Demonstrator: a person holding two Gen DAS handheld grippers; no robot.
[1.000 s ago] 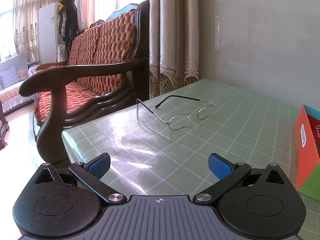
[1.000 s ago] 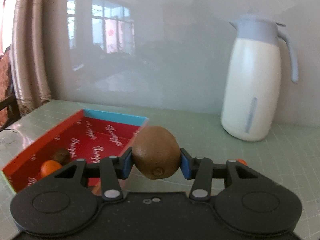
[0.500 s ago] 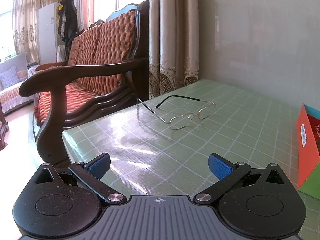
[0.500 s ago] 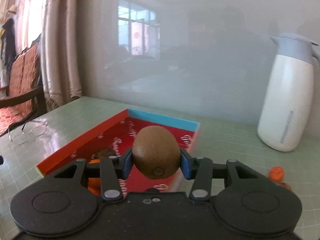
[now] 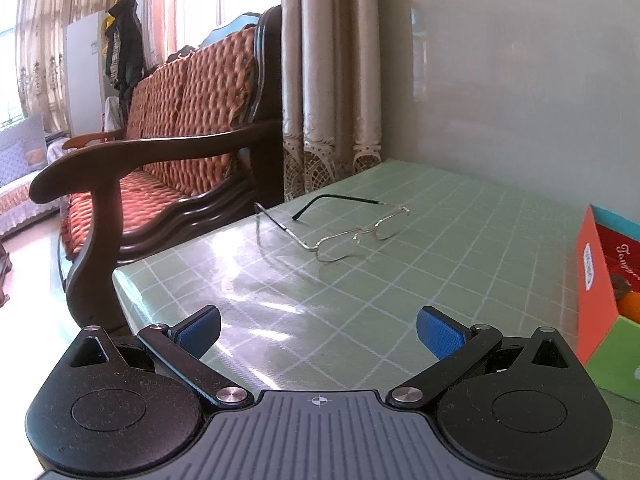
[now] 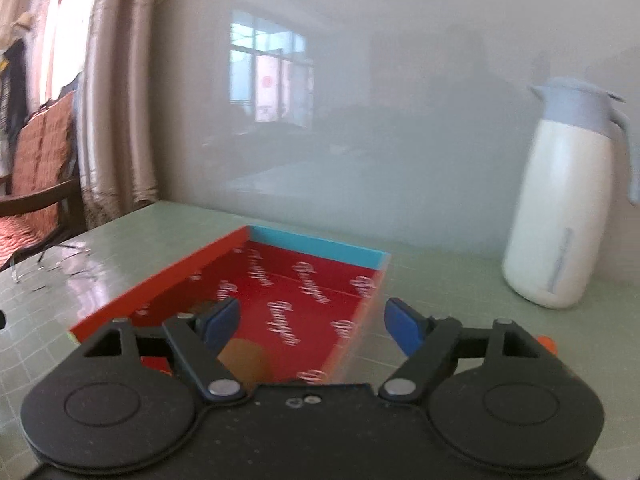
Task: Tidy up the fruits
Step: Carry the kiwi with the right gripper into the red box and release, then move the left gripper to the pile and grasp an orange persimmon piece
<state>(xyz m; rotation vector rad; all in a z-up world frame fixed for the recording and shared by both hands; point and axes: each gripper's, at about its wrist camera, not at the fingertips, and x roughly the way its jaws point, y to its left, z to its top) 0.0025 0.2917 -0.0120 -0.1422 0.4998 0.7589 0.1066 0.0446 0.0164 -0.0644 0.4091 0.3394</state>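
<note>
thermos (image 6: 560,208) right of box (image 6: 320,246) | glasses (image 5: 352,228) left

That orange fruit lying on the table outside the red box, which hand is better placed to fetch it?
Probably right: the orange fruit lies beside the right gripper, whose jaws are opening, empty.

Right gripper (image 6: 312,326) jaws opening, nothing between pads, over red box (image 6: 168,284); box walls block low sideways pass. Kiwi (image 6: 244,358) on near box floor, far floor free. Jug (image 6: 560,216) far right. Glasses (image 5: 352,224) far left; tablecloth (image 5: 460,280) between bare.
</note>
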